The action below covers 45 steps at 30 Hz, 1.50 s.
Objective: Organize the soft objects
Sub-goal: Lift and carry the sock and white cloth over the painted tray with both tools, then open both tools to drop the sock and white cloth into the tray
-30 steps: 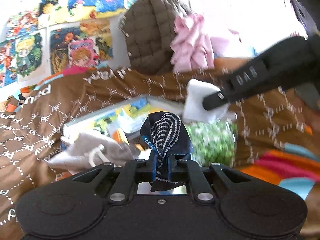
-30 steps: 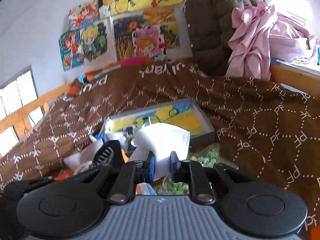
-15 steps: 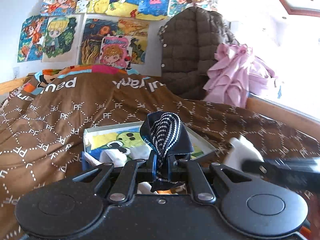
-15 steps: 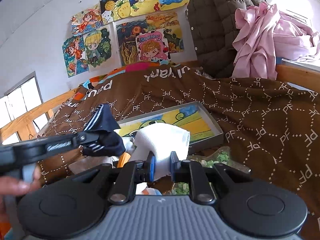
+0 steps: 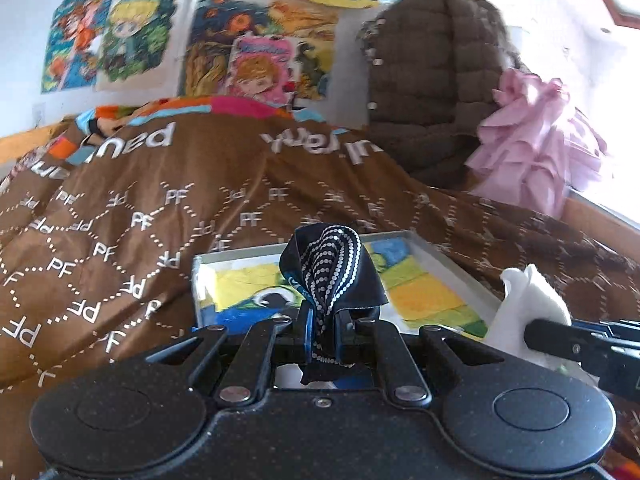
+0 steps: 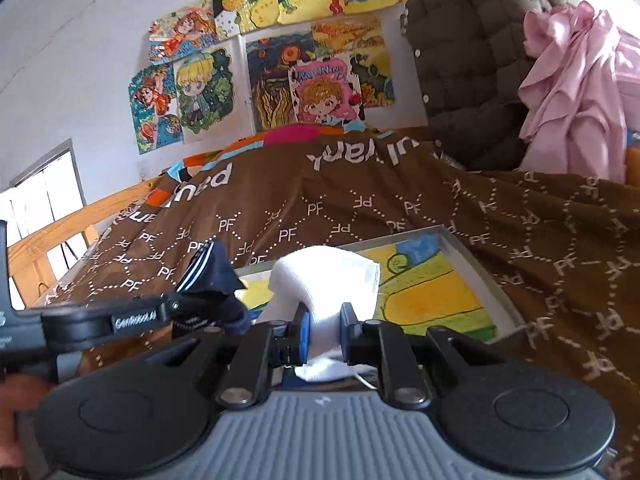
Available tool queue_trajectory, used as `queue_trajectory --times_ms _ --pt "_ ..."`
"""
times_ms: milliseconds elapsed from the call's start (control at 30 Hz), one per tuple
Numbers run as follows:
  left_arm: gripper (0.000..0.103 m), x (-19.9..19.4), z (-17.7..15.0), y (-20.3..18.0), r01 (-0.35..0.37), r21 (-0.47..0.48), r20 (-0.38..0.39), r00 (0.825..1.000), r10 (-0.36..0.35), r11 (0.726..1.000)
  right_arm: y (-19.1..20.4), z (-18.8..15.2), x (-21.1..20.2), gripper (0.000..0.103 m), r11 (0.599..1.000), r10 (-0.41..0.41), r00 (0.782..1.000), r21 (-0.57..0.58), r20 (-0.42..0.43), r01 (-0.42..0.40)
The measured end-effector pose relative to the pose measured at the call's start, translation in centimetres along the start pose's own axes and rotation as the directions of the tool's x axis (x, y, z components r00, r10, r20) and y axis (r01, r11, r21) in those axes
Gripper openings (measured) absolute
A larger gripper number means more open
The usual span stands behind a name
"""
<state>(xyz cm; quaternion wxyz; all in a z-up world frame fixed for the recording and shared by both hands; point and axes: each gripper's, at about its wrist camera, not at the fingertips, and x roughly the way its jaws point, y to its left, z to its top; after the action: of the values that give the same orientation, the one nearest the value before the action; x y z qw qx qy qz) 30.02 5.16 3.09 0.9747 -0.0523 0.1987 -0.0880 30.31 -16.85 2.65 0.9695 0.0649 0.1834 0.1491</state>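
My left gripper is shut on a dark navy cloth with white dotted stripes, held above the bed. My right gripper is shut on a white soft cloth. Both hang over the near edge of a shallow grey tray with a yellow, green and blue picture inside; it also shows in the right wrist view. The right gripper and white cloth show at the right of the left wrist view. The left gripper with the navy cloth shows at the left of the right wrist view.
A brown bedspread with white PF lettering covers the bed. A brown quilted jacket and pink garment hang at the back right. Drawings cover the wall. A wooden bed rail runs at the left.
Both grippers have lifted and tilted up with their cloths still held. The loose items in front of the tray have dropped out of view. The two grippers now sit side by side.
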Motion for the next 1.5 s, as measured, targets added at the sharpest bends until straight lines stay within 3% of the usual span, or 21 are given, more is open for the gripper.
queue_trajectory --times_ms 233,467,933,1367,1500 --pt "0.011 3.3 0.2 3.0 -0.041 -0.049 -0.043 0.998 0.039 0.998 1.1 -0.2 5.6 0.017 1.000 -0.004 0.998 -0.016 -0.065 0.003" --pt "0.012 5.4 -0.8 4.4 -0.030 -0.034 -0.122 0.992 0.026 0.999 1.8 -0.6 7.9 0.017 0.998 -0.042 0.992 -0.044 -0.121 0.036" --pt "0.014 6.8 -1.7 5.8 -0.005 -0.114 -0.211 0.977 -0.019 0.993 2.3 -2.2 9.3 0.019 0.996 -0.060 0.981 -0.077 -0.184 0.047" --pt "0.019 6.9 -1.8 6.4 0.001 -0.156 -0.224 0.974 -0.037 0.988 2.3 -2.4 9.0 0.029 0.996 -0.057 0.981 -0.077 -0.187 0.044" --pt "0.022 6.9 -1.8 6.3 0.002 -0.151 -0.222 0.974 -0.036 0.989 2.3 -2.2 8.9 0.038 0.996 -0.058 0.981 -0.075 -0.185 0.045"
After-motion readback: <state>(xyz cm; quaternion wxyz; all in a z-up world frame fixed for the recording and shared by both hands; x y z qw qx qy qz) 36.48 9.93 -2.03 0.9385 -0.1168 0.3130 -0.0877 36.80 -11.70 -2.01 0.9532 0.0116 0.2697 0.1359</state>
